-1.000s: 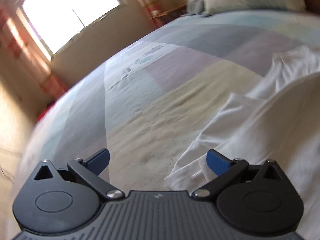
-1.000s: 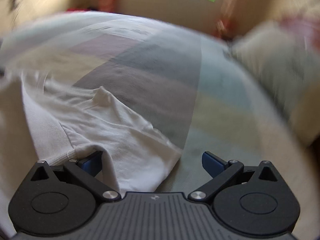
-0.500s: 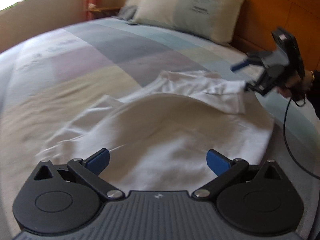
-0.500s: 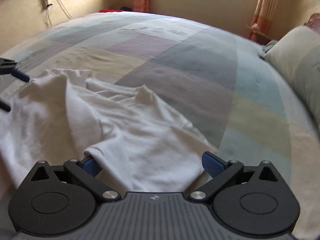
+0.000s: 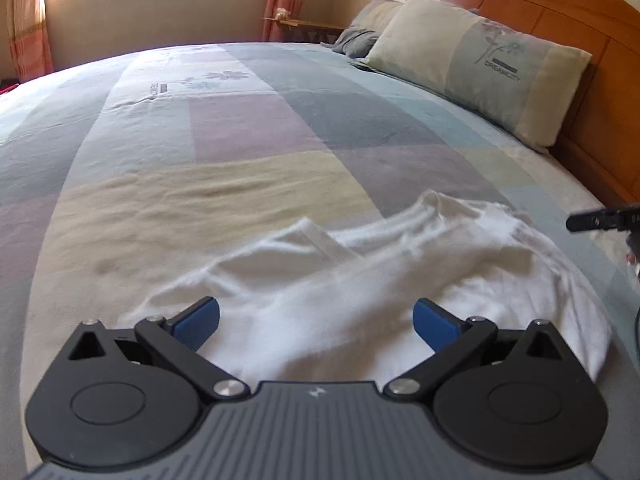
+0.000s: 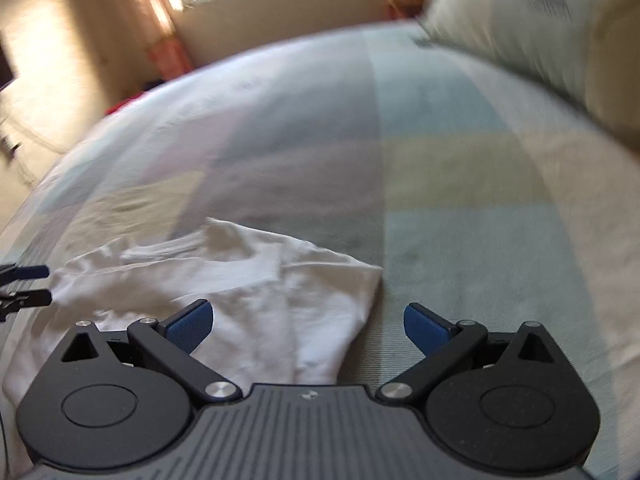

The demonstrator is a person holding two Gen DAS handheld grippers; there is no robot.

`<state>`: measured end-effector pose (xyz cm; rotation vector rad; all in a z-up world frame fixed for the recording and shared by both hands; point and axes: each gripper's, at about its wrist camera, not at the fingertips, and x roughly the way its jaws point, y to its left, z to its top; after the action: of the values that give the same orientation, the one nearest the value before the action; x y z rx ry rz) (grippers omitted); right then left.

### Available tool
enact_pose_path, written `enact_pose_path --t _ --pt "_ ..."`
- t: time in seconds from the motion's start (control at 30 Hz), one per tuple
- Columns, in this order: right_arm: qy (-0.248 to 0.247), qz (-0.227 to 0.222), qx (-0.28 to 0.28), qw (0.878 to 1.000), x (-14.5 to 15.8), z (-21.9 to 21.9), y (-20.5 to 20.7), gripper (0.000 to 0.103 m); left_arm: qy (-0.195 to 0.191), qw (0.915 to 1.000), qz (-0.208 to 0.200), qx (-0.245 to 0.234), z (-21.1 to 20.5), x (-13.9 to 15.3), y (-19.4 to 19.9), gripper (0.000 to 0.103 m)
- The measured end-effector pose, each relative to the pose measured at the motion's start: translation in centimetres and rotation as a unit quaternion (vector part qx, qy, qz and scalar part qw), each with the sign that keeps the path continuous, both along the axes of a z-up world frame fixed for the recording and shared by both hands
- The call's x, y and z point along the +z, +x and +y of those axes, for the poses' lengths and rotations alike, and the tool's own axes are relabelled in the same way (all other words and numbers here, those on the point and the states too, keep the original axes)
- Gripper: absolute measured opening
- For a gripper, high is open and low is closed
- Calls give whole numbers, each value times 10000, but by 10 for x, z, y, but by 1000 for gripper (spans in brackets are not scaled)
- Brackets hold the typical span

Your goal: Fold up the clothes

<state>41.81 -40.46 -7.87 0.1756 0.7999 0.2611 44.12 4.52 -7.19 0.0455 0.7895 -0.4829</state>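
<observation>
A white T-shirt [image 5: 360, 280] lies loosely heaped on the bed, its ribbed collar [image 5: 326, 240] showing near the middle. In the left wrist view my left gripper [image 5: 316, 322] hovers open just above the shirt's near edge, nothing between its blue pads. The right wrist view is blurred: the same shirt [image 6: 248, 280] spreads left of centre, and my right gripper [image 6: 306, 320] is open over its right corner, holding nothing. The right gripper's finger [image 5: 600, 220] pokes in at the right edge of the left wrist view. The left gripper's fingers [image 6: 28, 284] show at the far left of the right wrist view.
The bed is covered by a pastel patchwork sheet [image 5: 240, 128]. A long pillow [image 5: 472, 64] leans on the wooden headboard [image 5: 592, 32] at the right. A window with curtains [image 5: 24, 20] and a small side table [image 5: 296, 26] stand beyond the bed.
Both grippers have swung and drawn back from the shirt. The shirt, bulging up half a second ago, has settled lower on the bed. The right gripper has turned towards the pillow side.
</observation>
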Motion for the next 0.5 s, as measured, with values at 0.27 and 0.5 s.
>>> enact_pose_path --t 0.27,0.5 --pt "-159 9 469 9988 -21 24 13 64 -325 9994 -101 -106 8 3 -73 102" --pt "116 -29 434 9990 -30 31 23 11 -319 9995 -46 -23 9 -4 -98 102"
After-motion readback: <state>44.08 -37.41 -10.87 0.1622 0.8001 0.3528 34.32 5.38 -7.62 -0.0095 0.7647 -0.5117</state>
